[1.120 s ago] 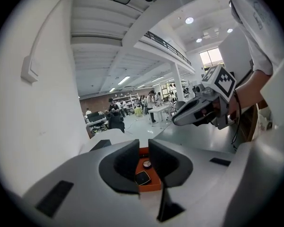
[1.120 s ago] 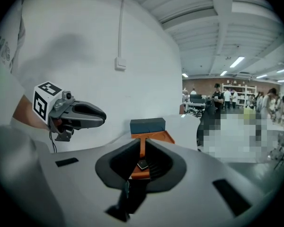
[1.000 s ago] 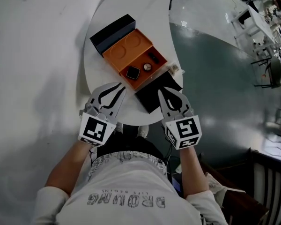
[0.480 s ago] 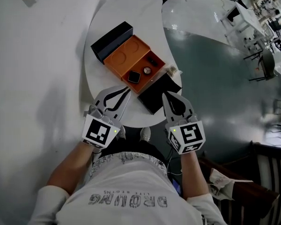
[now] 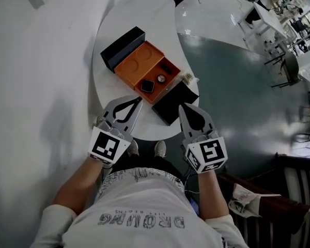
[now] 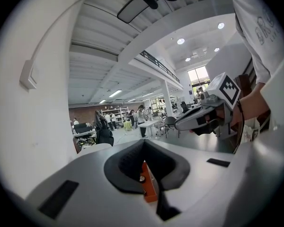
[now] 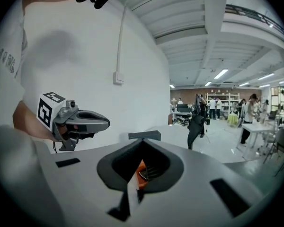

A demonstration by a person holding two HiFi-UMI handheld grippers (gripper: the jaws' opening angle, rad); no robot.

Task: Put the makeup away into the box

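An orange tray-like box [image 5: 136, 62] lies open on the white table [image 5: 108, 94]. In its near compartments rest a square compact [image 5: 147, 86], a round item [image 5: 161, 78] and a dark stick [image 5: 168, 69]. My left gripper [image 5: 138, 101] hovers over the table's near edge, shut and empty. My right gripper [image 5: 181, 108] is shut and empty too, above the black lid [image 5: 174, 102]. In the left gripper view the orange box [image 6: 149, 186] shows through the jaw window, with the right gripper [image 6: 199, 119] beside it. The right gripper view shows the left gripper [image 7: 83, 121] and a glimpse of the orange box [image 7: 140, 168].
A dark navy box [image 5: 123, 47] lies along the orange box's far side. A small pale item [image 5: 188, 78] sits at the table's right edge. A second white table [image 5: 217, 19] stands beyond, with grey floor [image 5: 237, 97] to the right. My shoes [image 5: 158, 148] are under the near edge.
Both grippers have lifted and drawn back a little toward me. The left jaws have closed from a slight gap. Nothing on the table has moved.
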